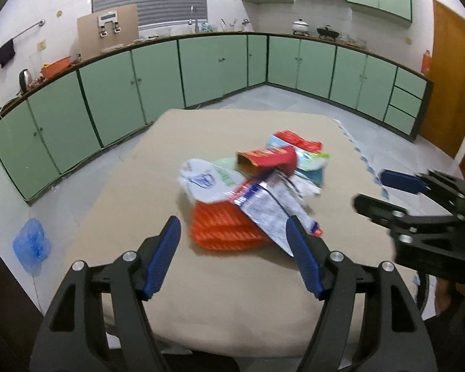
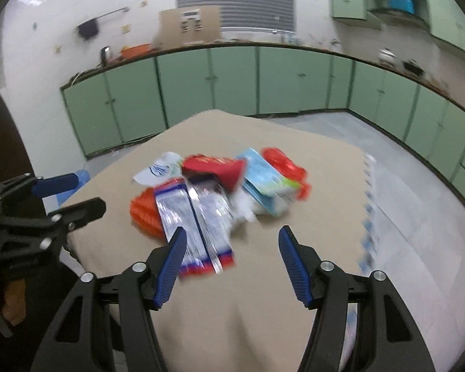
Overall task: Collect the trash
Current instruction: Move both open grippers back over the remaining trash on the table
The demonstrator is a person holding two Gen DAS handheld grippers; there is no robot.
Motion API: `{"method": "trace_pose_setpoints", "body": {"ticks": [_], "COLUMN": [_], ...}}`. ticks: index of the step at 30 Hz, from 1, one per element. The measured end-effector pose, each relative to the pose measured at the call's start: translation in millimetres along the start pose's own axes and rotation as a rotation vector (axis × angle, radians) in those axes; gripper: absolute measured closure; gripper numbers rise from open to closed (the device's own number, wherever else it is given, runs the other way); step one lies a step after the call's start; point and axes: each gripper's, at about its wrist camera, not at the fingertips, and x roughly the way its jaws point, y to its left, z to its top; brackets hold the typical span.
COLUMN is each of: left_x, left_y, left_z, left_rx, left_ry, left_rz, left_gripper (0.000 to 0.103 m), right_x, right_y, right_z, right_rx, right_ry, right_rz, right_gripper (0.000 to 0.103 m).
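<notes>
Trash pile (image 1: 251, 189) sits mid-worktop (image 1: 145, 186) in my left wrist view, just beyond my left gripper (image 1: 234, 252), whose blue fingers (image 1: 162, 260) stand apart with nothing between them; my right gripper (image 1: 372, 190) shows at the right edge, also parted. From my right wrist view, the right gripper (image 2: 231, 262) hangs empty with fingers apart just short of the silver wrapper (image 2: 195, 220) atop an orange net bag (image 2: 144, 212), a red carton (image 2: 217, 170) behind, and my left gripper (image 2: 74, 193) off to the left.

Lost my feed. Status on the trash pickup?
Left hand-held gripper and right hand-held gripper open, empty. Trash pile on table. Nothing in the way.
</notes>
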Motion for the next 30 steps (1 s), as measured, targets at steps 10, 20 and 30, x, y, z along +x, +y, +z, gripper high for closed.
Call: {"method": "trace_pose_setpoints", "body": {"ticks": [10,20,30], "left_x": [23.5,40.3,39.1], "left_y": [48.9,59.9,41.6], "left_z": [9.5,5.5,6.3], "left_rx": [-0.035,-0.059,-0.048], "left_ry": [0.014,0.04,0.027], "left_rz": [0.041,0.029,0.001], "left_gripper": [0.035,0.035,0.035], "right_x": [81.0,116.2,97.1], "right_y": [40.7,37.0,7.6], "right_z": [35.8,40.5,43.0], "right_rx": [-0.202,-0.25,-0.137], "right_ry": [0.022,0.065,0.056], "right_rz": [-0.029,-0.036,0.015], "right_gripper": [0.042,0.096,0.082]}}
